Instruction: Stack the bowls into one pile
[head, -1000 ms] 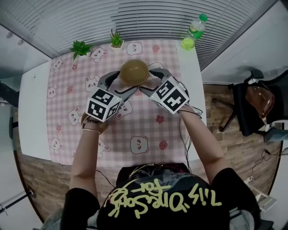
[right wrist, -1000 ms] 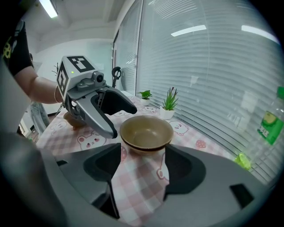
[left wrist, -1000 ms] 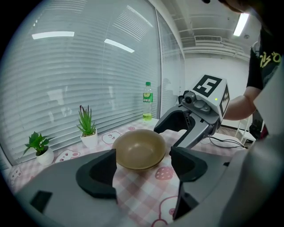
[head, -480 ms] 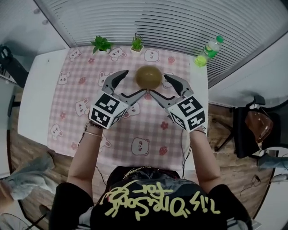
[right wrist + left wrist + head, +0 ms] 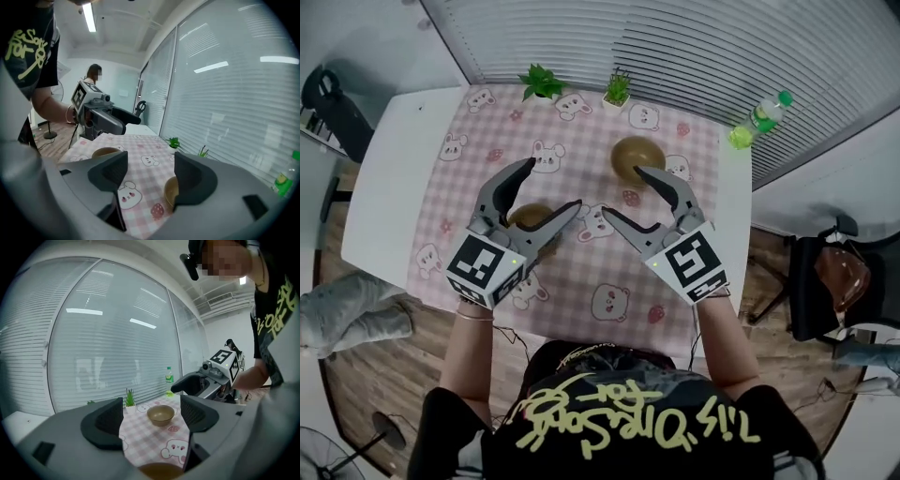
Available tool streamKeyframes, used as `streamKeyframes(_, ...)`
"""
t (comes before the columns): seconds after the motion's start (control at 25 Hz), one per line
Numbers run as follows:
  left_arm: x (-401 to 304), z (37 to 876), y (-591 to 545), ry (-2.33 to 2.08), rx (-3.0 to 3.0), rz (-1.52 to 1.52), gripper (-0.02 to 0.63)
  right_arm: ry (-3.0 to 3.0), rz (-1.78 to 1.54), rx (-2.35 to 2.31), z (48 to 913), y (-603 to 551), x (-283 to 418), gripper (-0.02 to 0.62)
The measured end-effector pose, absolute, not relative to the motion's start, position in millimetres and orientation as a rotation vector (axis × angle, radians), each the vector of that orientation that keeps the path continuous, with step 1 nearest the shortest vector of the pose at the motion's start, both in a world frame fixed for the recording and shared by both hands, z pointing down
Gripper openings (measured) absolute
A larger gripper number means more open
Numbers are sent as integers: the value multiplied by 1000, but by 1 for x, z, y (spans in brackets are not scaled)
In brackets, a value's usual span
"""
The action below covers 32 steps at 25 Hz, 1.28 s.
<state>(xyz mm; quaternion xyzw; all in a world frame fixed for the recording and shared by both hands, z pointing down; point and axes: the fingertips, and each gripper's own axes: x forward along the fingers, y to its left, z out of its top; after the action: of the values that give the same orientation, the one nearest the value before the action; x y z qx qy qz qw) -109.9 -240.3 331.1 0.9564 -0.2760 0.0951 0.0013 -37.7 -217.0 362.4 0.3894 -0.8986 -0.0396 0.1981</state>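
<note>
Our left gripper (image 5: 553,184) and right gripper (image 5: 622,191) both hung with jaws wide apart and nothing between the pads. The near bowl (image 5: 530,217) lay just under the left jaws and the far bowl (image 5: 636,156) just beyond the right jaws' tips, the two apart and unstacked. We judged that a pinch taken off-centre on a rim could tip or skid a bowl on the tablecloth (image 5: 487,150), or set it down askew. We counted two grippers, two bowls, a leafy plant (image 5: 542,82), a grassy plant (image 5: 618,89) and one bottle (image 5: 759,120).
</note>
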Motion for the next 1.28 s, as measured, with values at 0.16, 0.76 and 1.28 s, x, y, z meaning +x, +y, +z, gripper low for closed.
streamKeyframes(0.16,-147,339,-237,-941,2967,305,383,-2554,-118,981,373,-213,-71,296)
streamKeyframes(0.76,-223,408,-212,-764,2908,408,399,-2572,-26,787,425,-199,-124,298)
streamKeyframes(1.28,-236,462,-202,-482,2891,602,407,-2488,61,678,481,-182,-141,298)
